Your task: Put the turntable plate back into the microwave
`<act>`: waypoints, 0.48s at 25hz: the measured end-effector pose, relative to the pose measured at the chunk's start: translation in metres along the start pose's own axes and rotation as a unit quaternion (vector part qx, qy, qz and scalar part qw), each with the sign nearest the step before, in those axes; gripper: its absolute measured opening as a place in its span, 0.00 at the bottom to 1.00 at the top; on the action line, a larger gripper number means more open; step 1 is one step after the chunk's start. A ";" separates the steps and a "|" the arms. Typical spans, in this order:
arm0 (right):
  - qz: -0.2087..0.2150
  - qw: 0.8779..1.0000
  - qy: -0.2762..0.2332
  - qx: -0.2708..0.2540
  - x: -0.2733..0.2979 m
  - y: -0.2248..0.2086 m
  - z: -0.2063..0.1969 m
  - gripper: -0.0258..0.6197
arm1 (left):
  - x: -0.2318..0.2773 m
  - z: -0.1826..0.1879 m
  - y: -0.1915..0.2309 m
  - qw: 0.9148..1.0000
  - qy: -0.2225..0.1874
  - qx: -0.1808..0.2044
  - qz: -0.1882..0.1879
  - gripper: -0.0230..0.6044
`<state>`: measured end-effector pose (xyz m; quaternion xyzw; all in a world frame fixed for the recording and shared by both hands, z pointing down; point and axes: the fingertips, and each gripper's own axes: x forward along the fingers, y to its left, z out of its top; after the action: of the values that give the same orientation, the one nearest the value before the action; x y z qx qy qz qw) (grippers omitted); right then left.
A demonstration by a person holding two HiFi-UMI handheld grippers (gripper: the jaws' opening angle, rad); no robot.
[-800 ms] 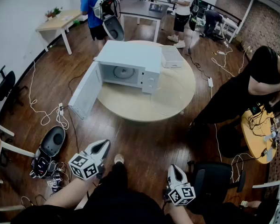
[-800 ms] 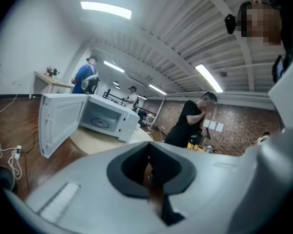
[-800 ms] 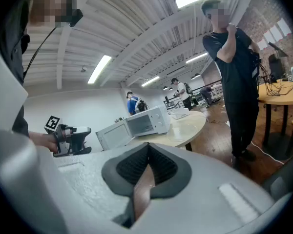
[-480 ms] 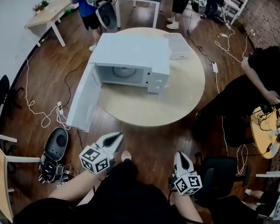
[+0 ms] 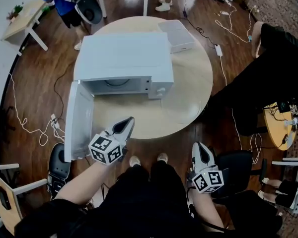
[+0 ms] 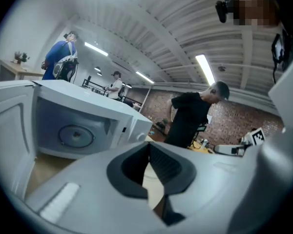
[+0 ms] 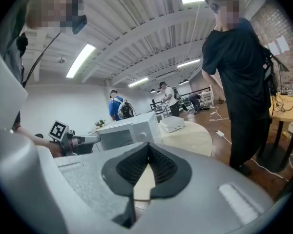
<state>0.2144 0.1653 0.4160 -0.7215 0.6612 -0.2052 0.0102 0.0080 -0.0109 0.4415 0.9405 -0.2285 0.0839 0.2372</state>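
Wooden floor (image 5: 39,98) runs all round a round tabletop (image 5: 191,73), and on that tabletop stands a white microwave (image 5: 124,58) with its door (image 5: 79,120) swung wide open. The left hand-held gripper (image 5: 128,120) hovers over the near edge of the tabletop, its tip just beside the open door and pointing toward the cavity a little beyond it. Its jaws are pressed together with nothing between them, and they touch neither door nor oven. In its own view the left hand-held gripper (image 6: 149,145) shows the closed pads meeting in a line, and ahead and to their left a round disc (image 6: 75,135) sits inside the cavity.

The right hand-held gripper (image 5: 199,146) hangs lower, over the floor and short of the tabletop's rim, jaws likewise together and empty; its own view of the right hand-held gripper (image 7: 147,145) shows the same.

Ahead of that right gripper, on the bare tabletop beside the microwave's control side, a faint glassy round outline looks like the turntable plate (image 5: 184,103) (it is too pale to be sure). Farther beyond it lies a shallow white tray (image 5: 176,36). A person in black (image 5: 273,73) stands off to the right gripper's right
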 end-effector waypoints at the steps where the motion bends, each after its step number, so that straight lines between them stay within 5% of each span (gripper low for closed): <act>1: -0.007 1.000 -0.002 0.000 0.004 -0.007 0.006 0.04 | 0.008 0.000 -0.003 1.000 0.003 -0.002 -0.005 0.04; 5: -0.012 1.000 -0.023 0.008 0.026 -0.037 0.031 0.04 | 0.041 -0.009 -0.020 0.999 0.034 -0.004 -0.038 0.04; 9: -0.007 1.000 0.008 0.009 0.074 -0.078 0.030 0.04 | 0.081 -0.021 -0.003 0.998 0.066 0.008 -0.011 0.05; 12: 0.003 0.999 0.054 0.009 0.108 -0.109 0.010 0.04 | 0.100 -0.050 0.016 0.993 0.117 -0.020 0.015 0.07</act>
<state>0.3252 0.0723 0.4683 -0.7076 0.6608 -0.2497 -0.0184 0.0867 -0.0382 0.5179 0.9157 -0.2148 0.1928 0.2798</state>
